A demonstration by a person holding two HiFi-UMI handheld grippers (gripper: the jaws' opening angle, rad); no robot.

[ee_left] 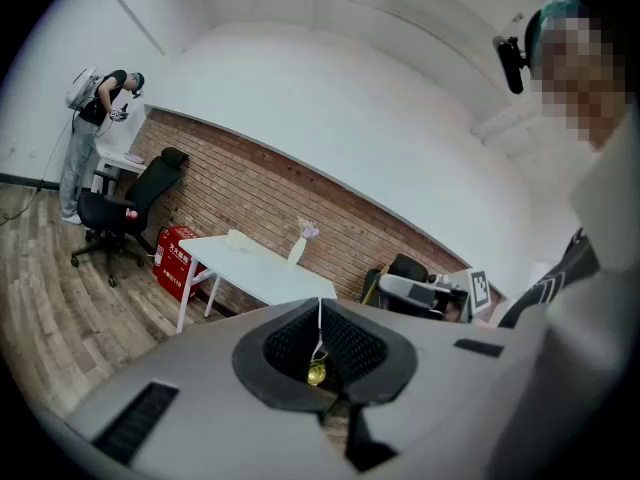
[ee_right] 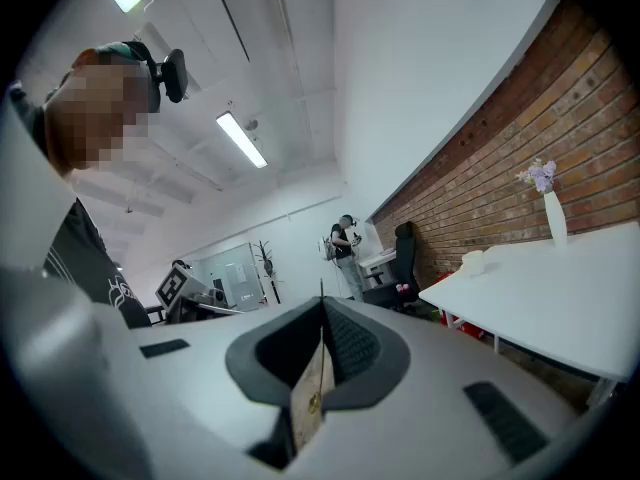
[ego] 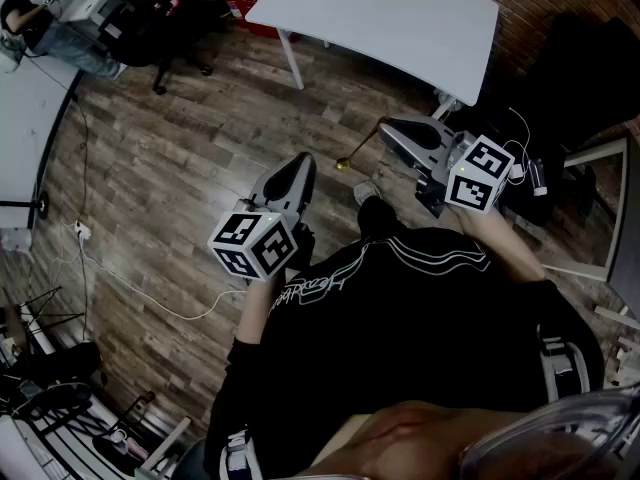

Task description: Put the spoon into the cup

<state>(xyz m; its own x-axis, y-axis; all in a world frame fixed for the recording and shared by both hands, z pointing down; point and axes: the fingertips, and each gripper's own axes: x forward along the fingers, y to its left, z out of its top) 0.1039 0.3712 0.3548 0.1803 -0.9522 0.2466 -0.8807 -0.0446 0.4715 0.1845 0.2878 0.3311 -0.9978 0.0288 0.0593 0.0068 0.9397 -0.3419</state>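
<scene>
In the head view, our right gripper [ego: 389, 129] at one o'clock grips the gold spoon [ego: 346, 161] by its handle, above the wooden floor [ego: 200, 148]. In the left gripper view, the left gripper [ee_left: 320, 305] has its jaws pressed together, holding nothing. In the right gripper view, the jaws are closed on the spoon.

Gold spoon [ego: 343, 164] at twelve o'clock; white table [ego: 400, 18] at one; black-and-white squares on left cube [ego: 255, 243], right cube [ego: 480, 173].

No legible txt: white chars on red box [ee_left: 177, 264] & script on black shirt [ego: 310, 288] too blurry.
</scene>
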